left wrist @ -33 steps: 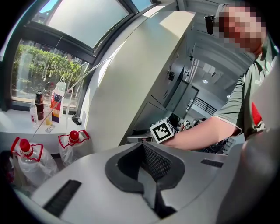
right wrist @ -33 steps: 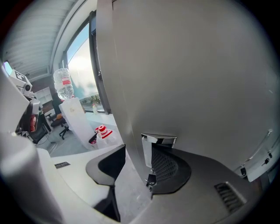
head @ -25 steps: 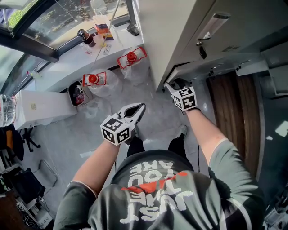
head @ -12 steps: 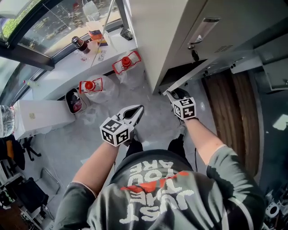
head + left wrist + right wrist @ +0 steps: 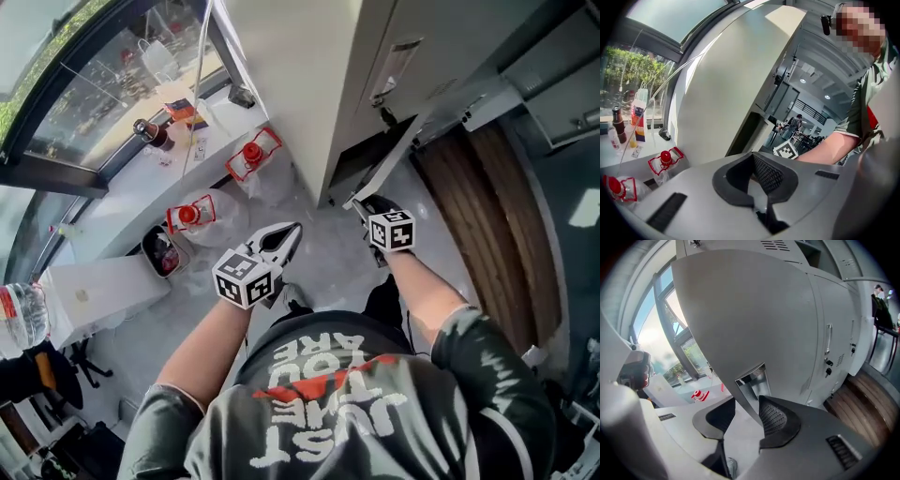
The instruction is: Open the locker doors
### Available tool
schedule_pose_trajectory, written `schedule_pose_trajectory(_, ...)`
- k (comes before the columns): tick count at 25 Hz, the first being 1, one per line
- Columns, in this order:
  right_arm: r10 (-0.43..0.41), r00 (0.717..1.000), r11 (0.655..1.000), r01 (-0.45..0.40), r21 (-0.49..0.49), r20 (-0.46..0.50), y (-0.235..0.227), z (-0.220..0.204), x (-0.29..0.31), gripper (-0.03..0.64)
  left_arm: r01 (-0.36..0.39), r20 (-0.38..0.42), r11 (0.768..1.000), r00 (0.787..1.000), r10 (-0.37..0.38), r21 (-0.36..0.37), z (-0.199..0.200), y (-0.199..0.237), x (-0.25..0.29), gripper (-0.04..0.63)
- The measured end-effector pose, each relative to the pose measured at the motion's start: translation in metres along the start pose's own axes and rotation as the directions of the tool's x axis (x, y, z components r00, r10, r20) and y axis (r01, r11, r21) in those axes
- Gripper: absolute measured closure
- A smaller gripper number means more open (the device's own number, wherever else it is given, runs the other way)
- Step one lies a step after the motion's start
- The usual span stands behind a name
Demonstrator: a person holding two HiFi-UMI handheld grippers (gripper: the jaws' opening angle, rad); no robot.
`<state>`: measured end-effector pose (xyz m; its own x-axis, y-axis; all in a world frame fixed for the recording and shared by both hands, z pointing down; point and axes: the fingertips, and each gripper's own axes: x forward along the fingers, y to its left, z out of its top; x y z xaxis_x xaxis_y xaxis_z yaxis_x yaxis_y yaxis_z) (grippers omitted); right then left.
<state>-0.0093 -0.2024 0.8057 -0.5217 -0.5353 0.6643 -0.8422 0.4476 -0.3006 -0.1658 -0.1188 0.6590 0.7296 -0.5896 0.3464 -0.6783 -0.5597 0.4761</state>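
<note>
A grey lower locker door [image 5: 398, 155] stands partly swung out from the locker bank [image 5: 309, 84]. My right gripper [image 5: 362, 203] is at its free edge. In the right gripper view the door [image 5: 754, 310] fills the frame, and its edge with a recessed metal handle [image 5: 752, 379] runs between the jaws of the right gripper [image 5: 747, 404]. The jaws have just been closing around that edge; the left pad still stands apart from it. My left gripper [image 5: 292, 231] hovers over the floor, left of the door, its tips together on nothing. The left gripper [image 5: 752, 157] touches no object.
Two water jugs with red caps [image 5: 192, 216] [image 5: 251, 155] stand by the locker's side. Bottles and a carton sit on the window ledge [image 5: 155, 131]. A wooden floor strip [image 5: 497, 206] runs to the right. More locker doors with keys [image 5: 828, 366] are beyond.
The locker door has swung further out from the bank, with the right gripper moving along at its edge. The left gripper has shifted slightly.
</note>
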Motion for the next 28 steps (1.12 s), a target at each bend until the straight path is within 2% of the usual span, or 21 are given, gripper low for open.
schedule_pose_trajectory(5,-0.099,0.995,0.995,0.100,0.026,-0.015,-0.008,-0.009,-0.017,0.445,0.059,-0.034,0.998,0.998,-0.058,0.030,0.010,0.003,-0.014,0.594)
schedule_pose_trajectory(11,-0.185,0.982,0.974,0.189,0.125,-0.046,-0.037,-0.027,-0.056,0.445,0.113,-0.101,0.992,0.989,-0.108,0.051,0.018,-0.005,-0.003,0.594)
schedule_pose_trajectory(16,-0.165,0.982,0.979,0.174,0.103,-0.091,-0.066,-0.042,-0.082,0.446,0.098,-0.101,0.994,0.991,-0.093,0.044,0.025,-0.026,0.027,0.594)
schedule_pose_trajectory(20,-0.144,0.985,0.980,0.156,0.124,-0.100,-0.079,-0.052,-0.095,0.451,0.078,-0.087,0.996,0.993,-0.074,0.049,0.032,-0.037,0.047,0.594)
schedule_pose_trajectory(23,-0.114,0.986,0.989,0.124,0.084,-0.121,-0.081,-0.053,-0.098,0.456,0.070,-0.065,0.997,0.996,-0.068,0.028,0.038,-0.041,0.057,0.594)
schedule_pose_trajectory(28,-0.119,0.986,0.988,0.129,0.081,-0.120,-0.085,-0.053,-0.101,0.456,0.119,-0.104,0.992,0.988,-0.115,0.039,0.039,-0.040,0.071,0.594)
